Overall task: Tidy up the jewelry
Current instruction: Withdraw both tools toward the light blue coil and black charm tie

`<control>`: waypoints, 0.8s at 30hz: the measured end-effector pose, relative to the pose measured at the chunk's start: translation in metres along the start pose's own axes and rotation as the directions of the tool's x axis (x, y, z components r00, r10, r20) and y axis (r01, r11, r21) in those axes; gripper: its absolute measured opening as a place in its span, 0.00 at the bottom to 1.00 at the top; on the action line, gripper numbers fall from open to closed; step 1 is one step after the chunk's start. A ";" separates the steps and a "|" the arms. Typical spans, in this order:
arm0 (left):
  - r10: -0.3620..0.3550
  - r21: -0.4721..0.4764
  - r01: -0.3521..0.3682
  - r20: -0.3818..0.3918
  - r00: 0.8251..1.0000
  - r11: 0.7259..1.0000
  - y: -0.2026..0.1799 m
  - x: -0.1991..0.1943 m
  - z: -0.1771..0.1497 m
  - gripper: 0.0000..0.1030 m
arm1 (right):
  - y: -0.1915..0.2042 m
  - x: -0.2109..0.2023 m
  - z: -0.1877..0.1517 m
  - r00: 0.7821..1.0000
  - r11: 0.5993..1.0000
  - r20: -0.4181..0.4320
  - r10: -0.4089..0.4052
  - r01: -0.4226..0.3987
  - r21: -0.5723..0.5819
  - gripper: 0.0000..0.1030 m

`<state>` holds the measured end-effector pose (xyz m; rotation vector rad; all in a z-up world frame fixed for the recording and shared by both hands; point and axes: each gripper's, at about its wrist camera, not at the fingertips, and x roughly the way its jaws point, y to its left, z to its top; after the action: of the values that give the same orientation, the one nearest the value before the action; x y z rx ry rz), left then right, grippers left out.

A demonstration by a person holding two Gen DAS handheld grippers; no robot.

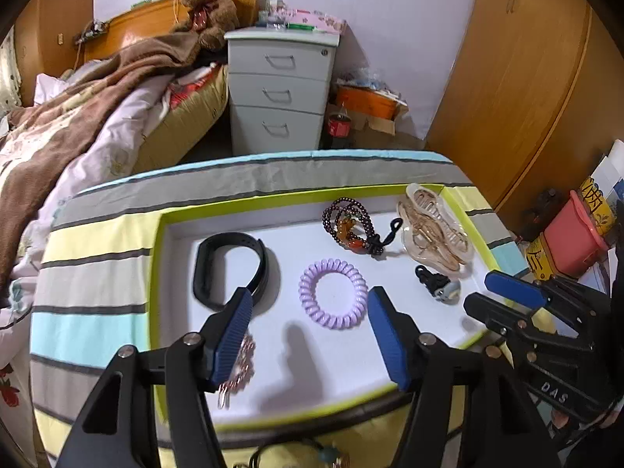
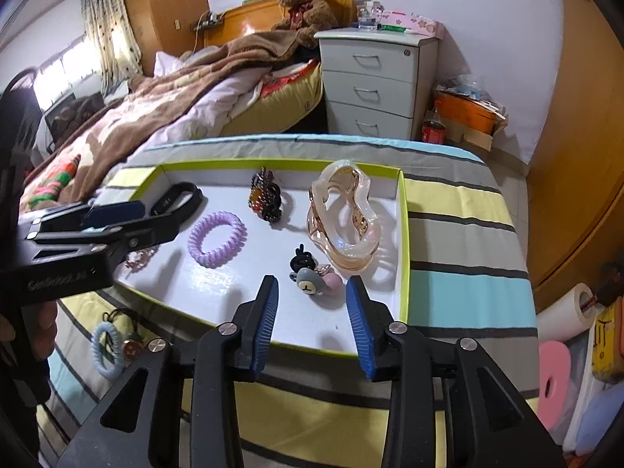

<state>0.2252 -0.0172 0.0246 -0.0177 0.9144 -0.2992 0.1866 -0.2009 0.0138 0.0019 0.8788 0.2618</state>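
Note:
A white tray with a green rim (image 1: 163, 210) (image 2: 403, 234) lies on a striped cloth. In it are a black wristband (image 1: 230, 265) (image 2: 175, 199), a purple spiral hair tie (image 1: 333, 292) (image 2: 216, 238), a dark bead bracelet (image 1: 351, 226) (image 2: 267, 195), a clear amber hair claw (image 1: 433, 230) (image 2: 343, 218), a bear-charm hair tie (image 1: 438, 284) (image 2: 312, 277) and a pink sparkly piece (image 1: 241, 366) (image 2: 140, 259). My left gripper (image 1: 308, 300) is open and empty over the purple tie. My right gripper (image 2: 312, 288) is open and empty around the bear charm.
A light blue hair tie with a brown button (image 2: 107, 347) lies on the cloth outside the tray's near left edge. Behind the table are a bed (image 1: 78, 124), a grey drawer unit (image 1: 280, 89) and a wooden wardrobe (image 1: 526, 97). Boxes (image 1: 577, 234) stand at the right.

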 end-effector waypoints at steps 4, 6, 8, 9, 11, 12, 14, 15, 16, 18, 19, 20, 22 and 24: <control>0.009 0.000 -0.009 0.035 0.999 1.000 0.000 -0.020 -0.009 0.64 | 0.000 -0.012 -0.004 1.000 1.000 0.030 0.004 -0.004 0.024 0.37; 0.018 0.005 -0.018 0.054 0.998 1.000 -0.001 -0.030 -0.016 0.65 | 0.000 -0.017 -0.006 0.999 0.999 0.040 0.003 -0.005 0.034 0.37; 0.015 0.005 -0.015 0.068 0.998 1.000 -0.002 -0.039 -0.022 0.66 | 0.000 -0.022 -0.008 0.999 0.999 0.051 0.005 -0.008 0.041 0.37; 0.017 0.006 -0.018 0.073 0.997 1.000 -0.002 -0.042 -0.024 0.66 | 0.001 -0.024 -0.010 0.999 0.999 0.054 0.006 -0.009 0.044 0.37; 0.026 0.008 -0.026 0.085 0.996 1.000 -0.003 -0.050 -0.029 0.66 | 0.004 -0.030 -0.013 0.998 0.999 0.063 0.006 -0.009 0.046 0.37; 0.024 0.007 -0.024 0.090 0.996 1.000 -0.002 -0.054 -0.031 0.67 | 0.004 -0.032 -0.014 0.998 0.999 0.065 0.008 -0.011 0.046 0.37; 0.022 0.000 -0.022 0.096 0.995 1.000 0.000 -0.060 -0.037 0.67 | 0.007 -0.036 -0.016 0.997 0.999 0.072 0.009 -0.012 0.045 0.37; 0.023 -0.007 -0.022 0.098 0.995 1.000 0.002 -0.063 -0.041 0.67 | 0.009 -0.039 -0.018 0.997 0.999 0.076 0.012 -0.015 0.044 0.37; 0.022 -0.014 -0.021 0.101 0.995 1.000 0.005 -0.066 -0.044 0.67 | 0.010 -0.042 -0.020 0.997 0.999 0.080 0.018 -0.022 0.043 0.37; 0.026 -0.037 -0.022 0.107 0.994 0.999 0.012 -0.073 -0.054 0.67 | 0.014 -0.046 -0.024 0.996 0.999 0.086 0.027 -0.030 0.038 0.37; 0.031 -0.054 -0.025 0.106 0.994 0.998 0.017 -0.076 -0.059 0.67 | 0.015 -0.047 -0.025 0.996 0.999 0.088 0.029 -0.032 0.034 0.37; 0.039 -0.072 -0.032 0.104 0.994 0.997 0.024 -0.078 -0.064 0.67 | 0.018 -0.048 -0.027 0.996 0.999 0.087 0.033 -0.035 0.031 0.37; 0.056 -0.094 -0.047 0.098 0.994 0.994 0.033 -0.081 -0.073 0.67 | 0.022 -0.049 -0.031 0.995 0.999 0.087 0.045 -0.048 0.026 0.37; 0.067 -0.117 -0.057 0.088 0.994 0.991 0.042 -0.084 -0.084 0.67 | 0.029 -0.048 -0.036 0.995 0.998 0.083 0.060 -0.062 0.021 0.37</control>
<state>0.1222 0.0540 0.0323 -0.1079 0.8388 -0.1864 0.1237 -0.1879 0.0304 0.0614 0.8010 0.3064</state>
